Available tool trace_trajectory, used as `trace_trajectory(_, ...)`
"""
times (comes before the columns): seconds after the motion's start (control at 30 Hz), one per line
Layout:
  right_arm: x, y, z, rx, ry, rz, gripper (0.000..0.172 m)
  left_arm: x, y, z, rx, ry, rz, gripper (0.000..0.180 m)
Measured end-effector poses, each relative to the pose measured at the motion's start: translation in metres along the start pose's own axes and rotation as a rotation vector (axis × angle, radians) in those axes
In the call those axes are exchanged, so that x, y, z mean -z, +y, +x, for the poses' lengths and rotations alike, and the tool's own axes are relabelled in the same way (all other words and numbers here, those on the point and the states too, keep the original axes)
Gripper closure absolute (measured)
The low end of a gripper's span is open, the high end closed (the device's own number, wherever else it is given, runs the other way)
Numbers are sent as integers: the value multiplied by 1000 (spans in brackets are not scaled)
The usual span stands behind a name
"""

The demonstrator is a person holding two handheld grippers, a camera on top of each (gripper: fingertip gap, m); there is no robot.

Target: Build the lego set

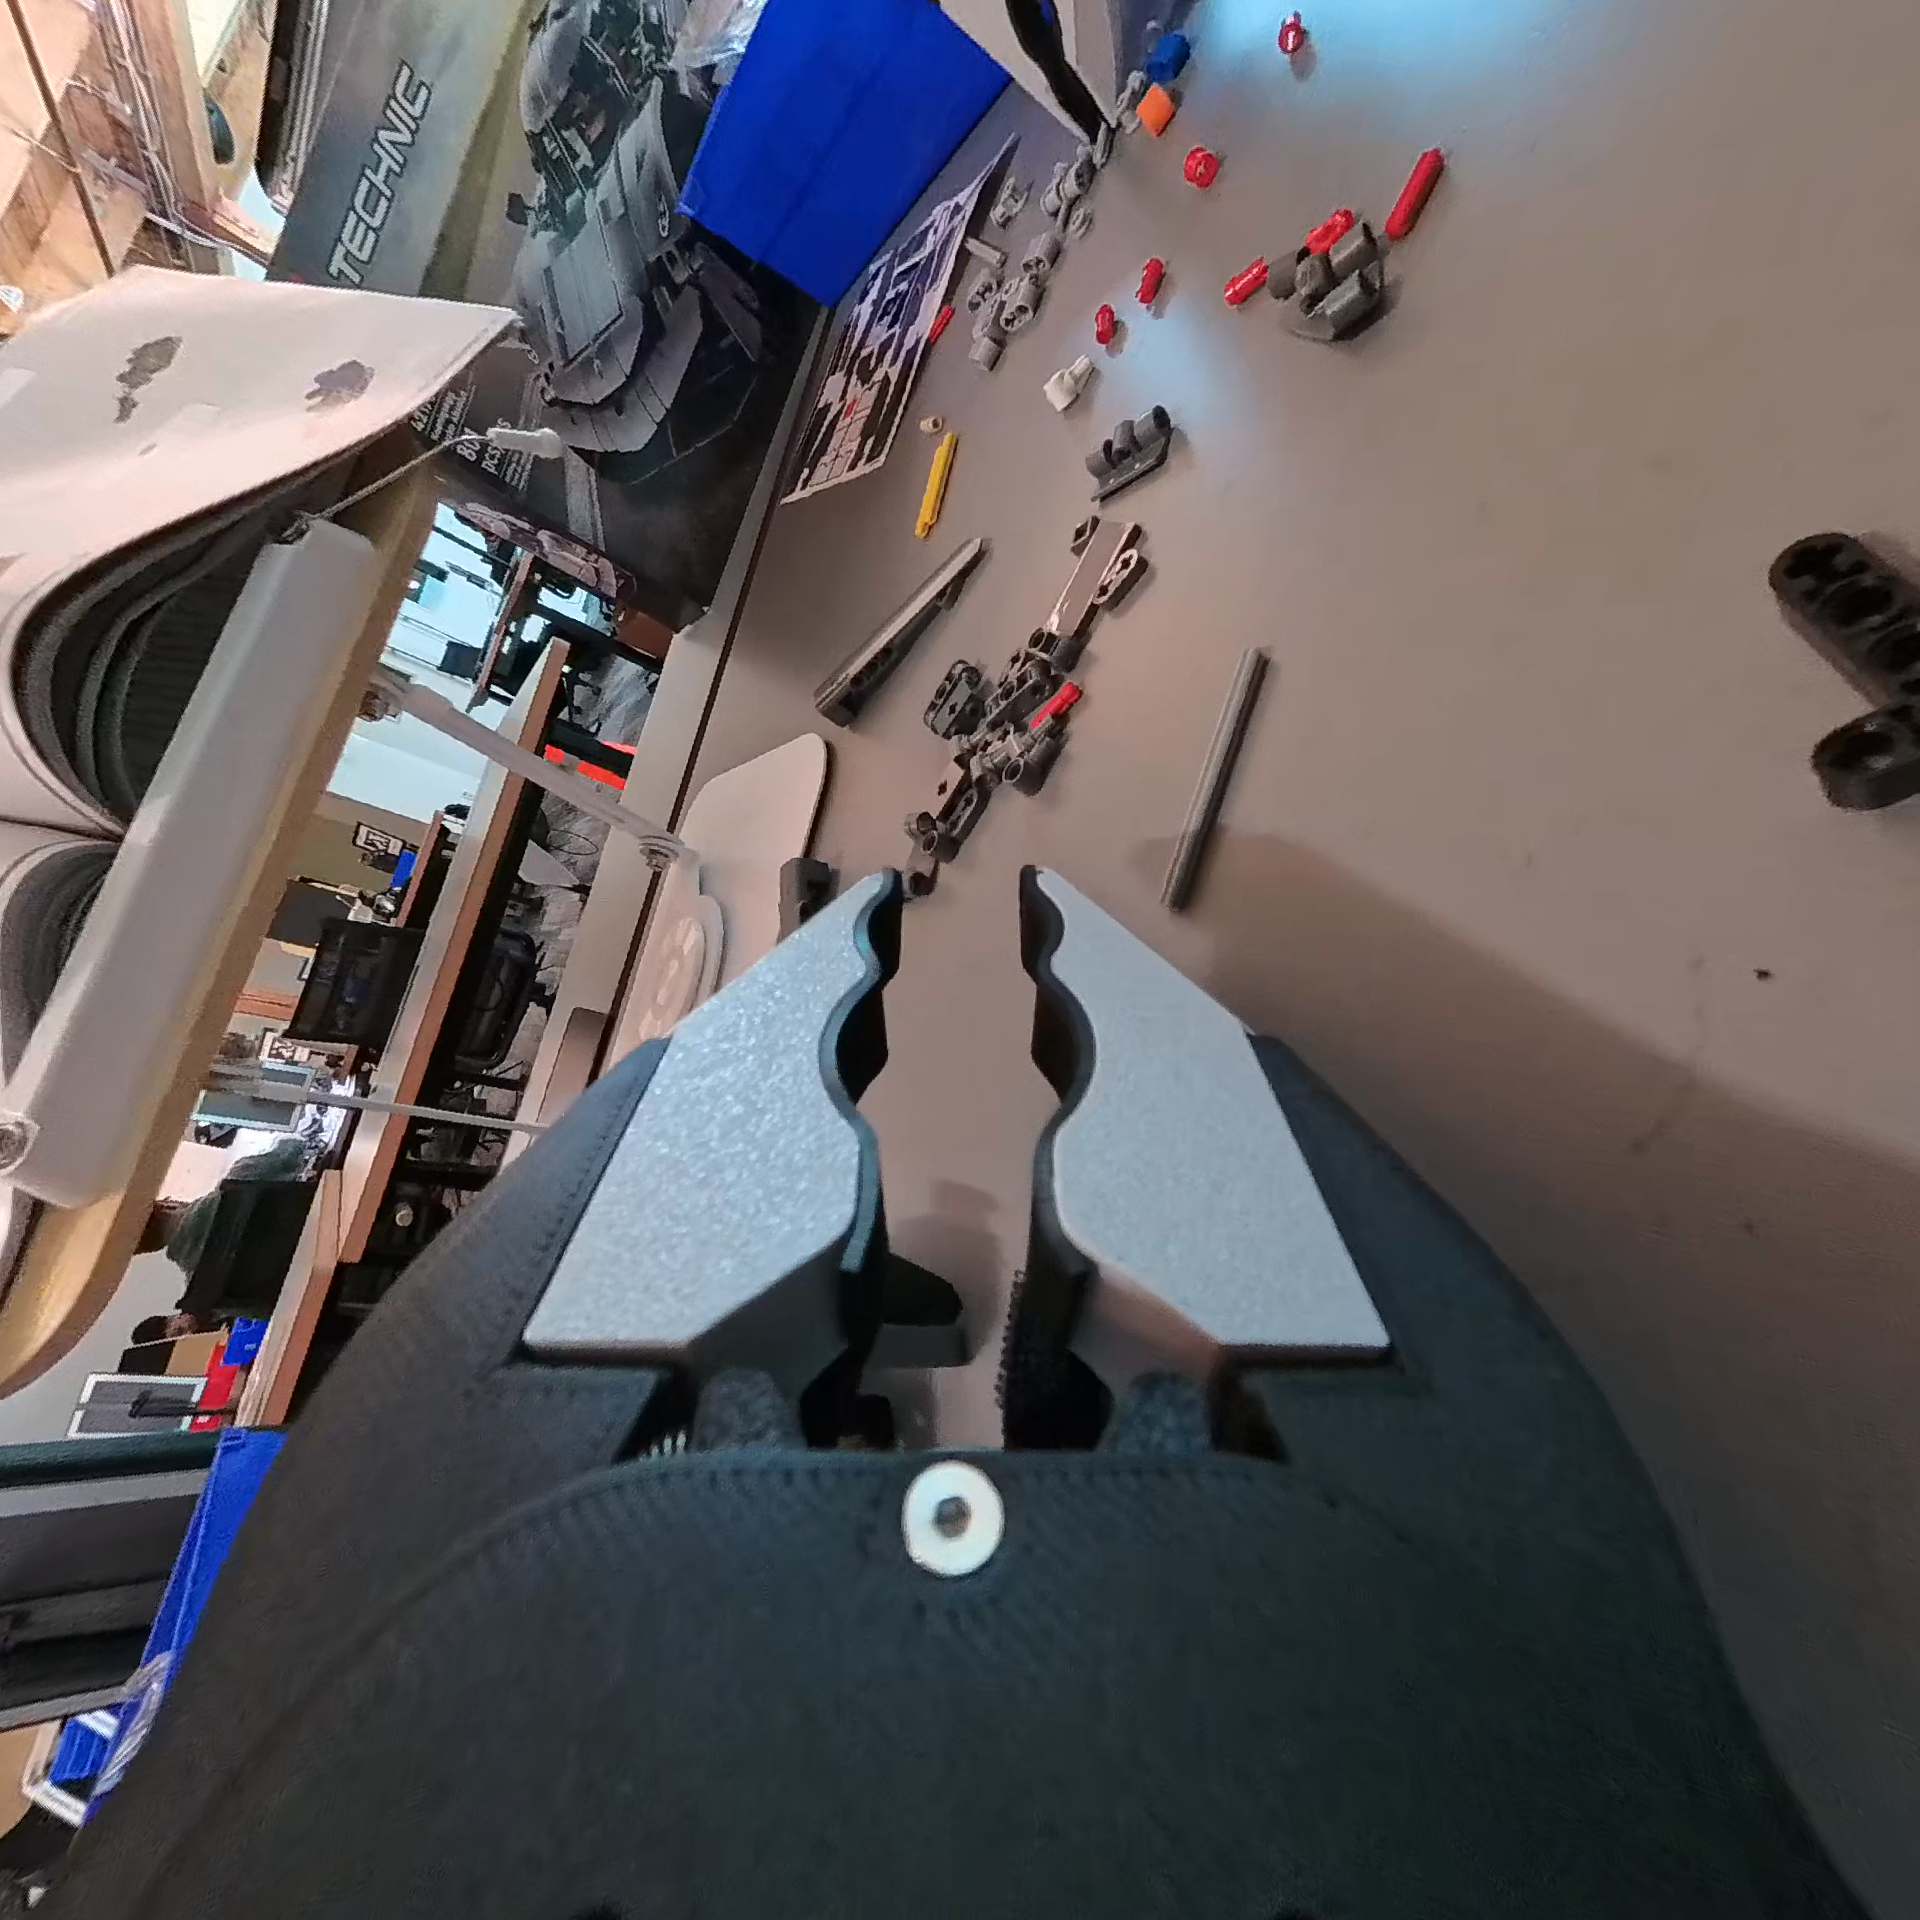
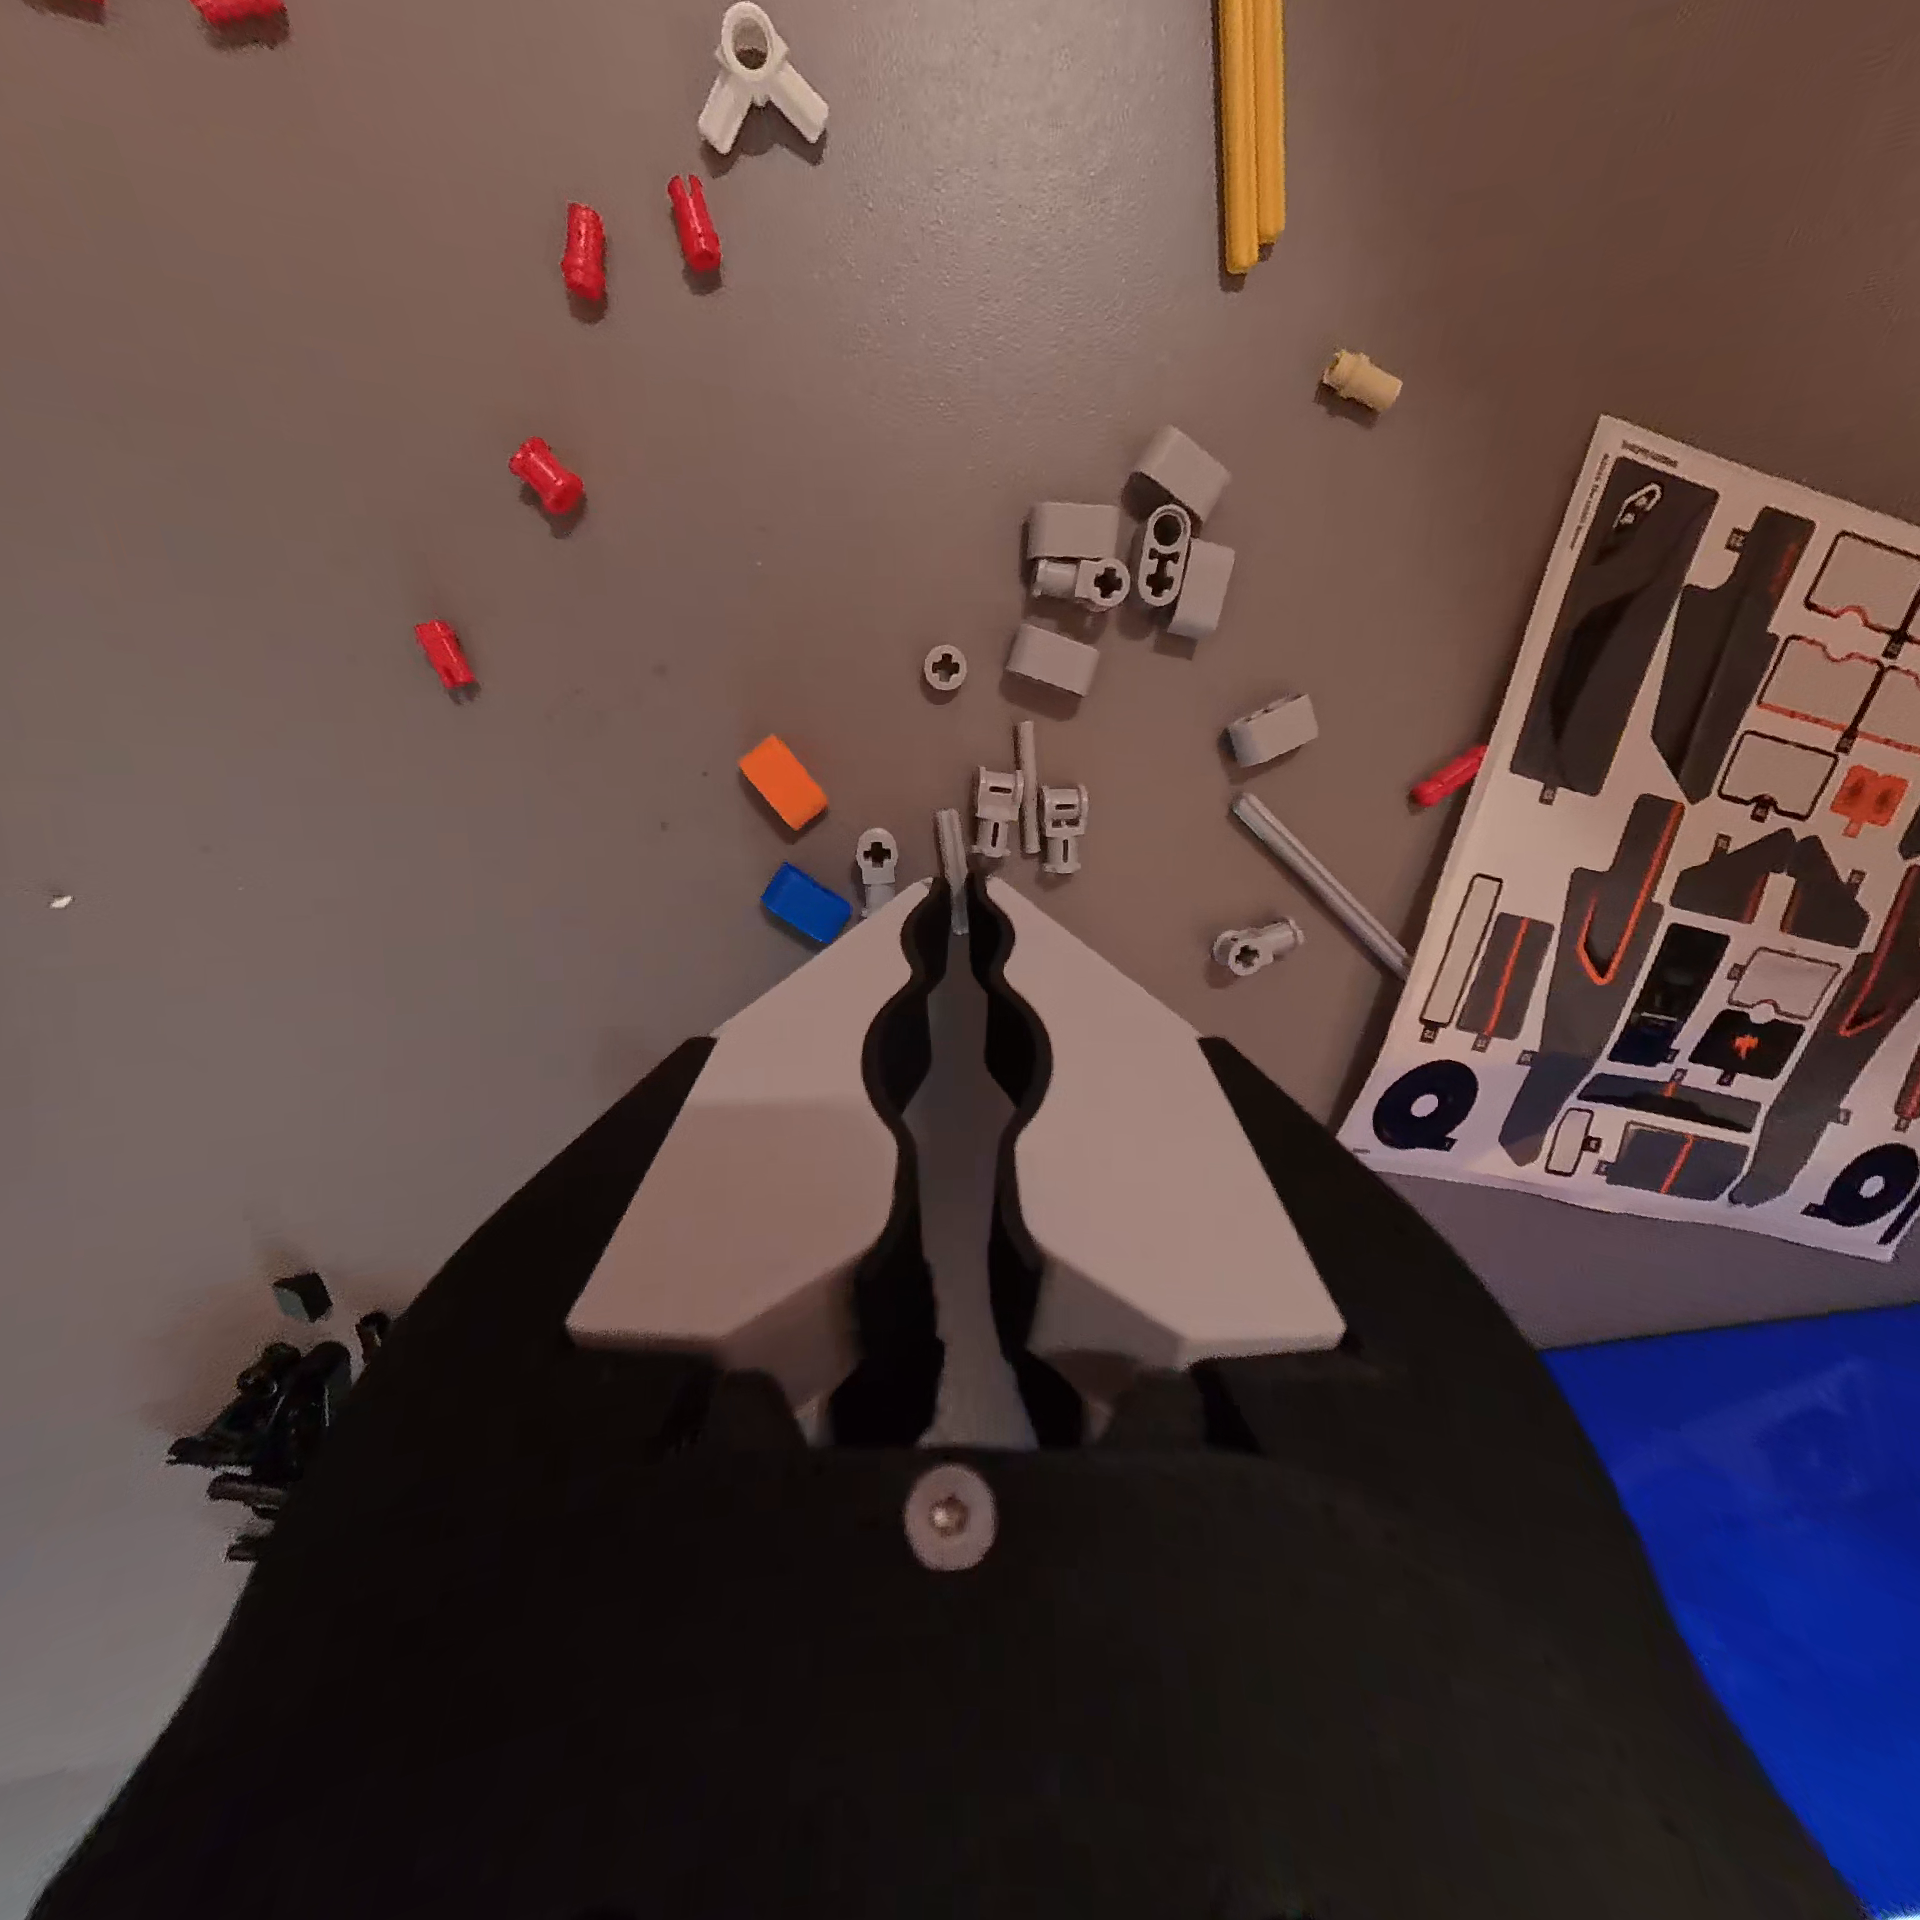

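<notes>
My right gripper point(image 2: 956, 885) is shut on a short light grey axle point(image 2: 948, 842), which sticks out ahead of the fingertips just over the grey table point(image 2: 312, 935). Grey pin connectors point(image 2: 997, 805) lie right in front, with a blue brick point(image 2: 805, 902) and an orange brick point(image 2: 782, 781) to the left. My left gripper point(image 1: 958, 878) is open and empty, low over the table. A small dark connector point(image 1: 920, 883) lies by its left fingertip point(image 1: 883, 894). A dark grey brick assembly point(image 1: 1003, 717) lies just ahead.
A long grey axle point(image 1: 1216, 774), a grey beam point(image 1: 899, 629) and a black beam point(image 1: 1860, 644) lie around the left gripper. Red pins point(image 2: 545, 476), grey bricks point(image 2: 1127, 556), a yellow axle point(image 2: 1250, 135), a sticker sheet point(image 2: 1704, 831), a blue bin point(image 2: 1766, 1507) and black pieces point(image 2: 270, 1392) surround the right. The gap from one gripper's tips to the other's is roughly 30 cm.
</notes>
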State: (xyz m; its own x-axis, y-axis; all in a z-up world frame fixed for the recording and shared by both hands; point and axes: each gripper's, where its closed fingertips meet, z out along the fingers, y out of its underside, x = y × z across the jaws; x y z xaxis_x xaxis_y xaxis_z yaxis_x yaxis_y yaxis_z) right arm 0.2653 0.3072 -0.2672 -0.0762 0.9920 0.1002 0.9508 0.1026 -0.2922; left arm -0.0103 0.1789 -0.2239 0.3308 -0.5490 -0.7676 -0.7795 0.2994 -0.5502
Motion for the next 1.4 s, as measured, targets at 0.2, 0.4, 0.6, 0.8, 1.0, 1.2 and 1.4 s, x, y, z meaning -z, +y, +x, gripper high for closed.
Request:
trace_trajectory(0.2,18,-28,-14,-52,23,117,172,4,-9,-3,-7,-20,25,159)
trace_trajectory(0.4,31,-146,-75,19,-142,357,172,11,-25,-3,-78,-62,67,157)
trace_trajectory(0.6,-1,-239,-123,122,-346,400,172,23,-44,0,-125,-86,128,158)
trace_trajectory(0.8,-4,-278,-137,140,-411,395,172,26,-42,-3,-171,-123,105,158)
trace_trajectory(1.0,-1,-285,-139,80,-427,382,172,28,-40,-3,-206,-126,84,173)
trace_trajectory(1.2,-2,-283,-140,58,-448,363,172,27,-40,0,-264,-134,66,176)
trace_trajectory(1.4,-2,-283,-139,23,-466,372,172,26,-38,3,-262,-107,47,179)
